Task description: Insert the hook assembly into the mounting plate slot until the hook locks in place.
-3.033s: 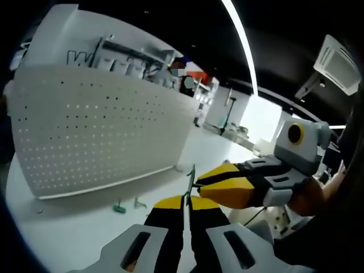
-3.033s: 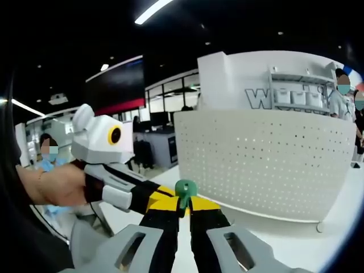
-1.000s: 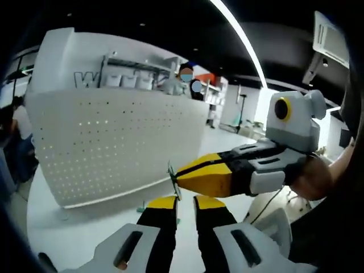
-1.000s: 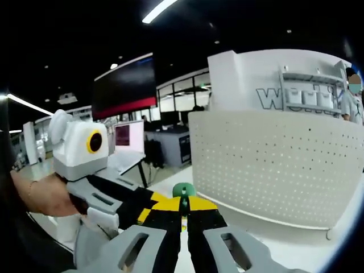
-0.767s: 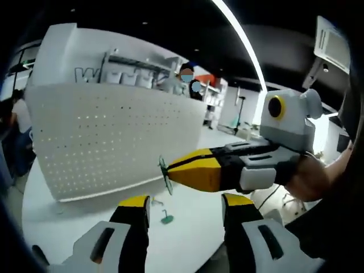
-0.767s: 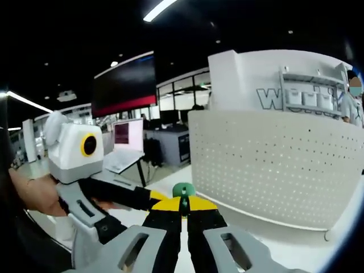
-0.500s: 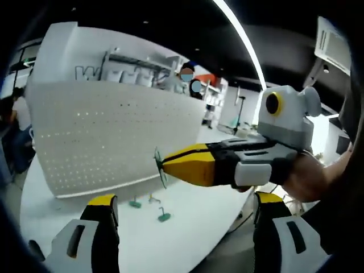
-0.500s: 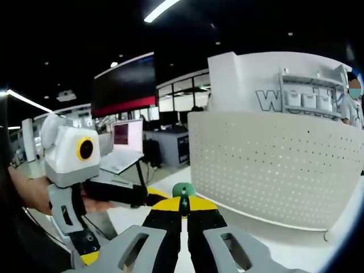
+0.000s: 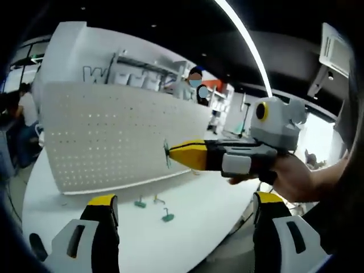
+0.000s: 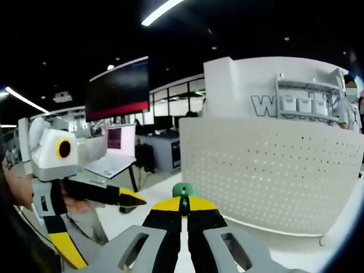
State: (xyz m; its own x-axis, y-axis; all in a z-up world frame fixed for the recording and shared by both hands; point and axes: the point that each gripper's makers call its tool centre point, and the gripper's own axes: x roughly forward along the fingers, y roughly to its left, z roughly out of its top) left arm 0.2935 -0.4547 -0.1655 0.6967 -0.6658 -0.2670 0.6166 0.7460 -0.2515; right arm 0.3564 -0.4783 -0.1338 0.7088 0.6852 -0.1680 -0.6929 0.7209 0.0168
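We hold the small green plastic hook assembly (image 10: 183,190) clamped between the closed yellow-and-black jaws of the right gripper (image 10: 182,209); in the right gripper view it sits in the lower centre, its rounded green head just above the jaw tips. In the left gripper view the same hook (image 9: 167,154) shows edge-on, as a thin disc at the pointed tip of the right gripper (image 9: 181,156), in the middle of the frame.

The white perforated metal mounting plate (image 10: 273,170) stands upright straight ahead of the hook and a little to the right in the right gripper view, with a clear gap between them. We judge that the coming move is a forward push along the jaws' own long axis toward one of the small holes. The right gripper is the nearer one.

The left gripper (image 9: 182,216) has its jaws wide apart and holds nothing; it is in the lower part of its view.

Three more small green hooks (image 9: 153,205) lie on the smooth white table (image 9: 74,222), near the foot of the plate (image 9: 114,136).
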